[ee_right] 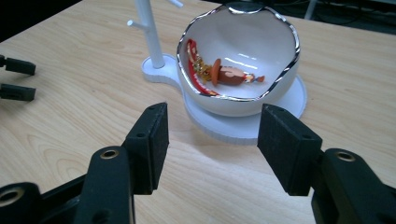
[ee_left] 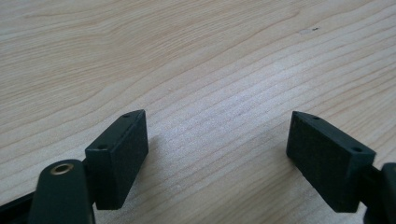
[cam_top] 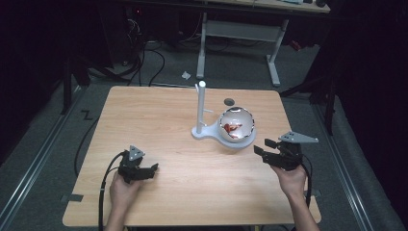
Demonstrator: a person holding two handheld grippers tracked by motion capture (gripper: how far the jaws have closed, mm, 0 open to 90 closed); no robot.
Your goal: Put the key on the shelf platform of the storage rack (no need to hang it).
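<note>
A white bowl with a silver rim [cam_top: 236,126] [ee_right: 233,105] sits on the round base of a white stand [cam_top: 204,132] with an upright peg post [ee_right: 148,32], right of the table's middle. Inside the bowl lies a red and orange trinket [ee_right: 219,74]. My right gripper [cam_top: 262,147] [ee_right: 212,140] is held just in front of the bowl and points at it, its jaws apart with nothing between them. My left gripper [cam_top: 153,169] [ee_left: 217,135] rests low over bare wood at the front left, jaws wide apart and empty; its jaw tips also show far off as the left gripper [ee_right: 11,79].
The wooden table [cam_top: 159,120] has a small dark round mark [cam_top: 229,101] behind the stand. Beyond the far edge stand a grey desk frame [cam_top: 240,31] and cables on the floor [cam_top: 144,57]. Broad bare wood lies between the two hands.
</note>
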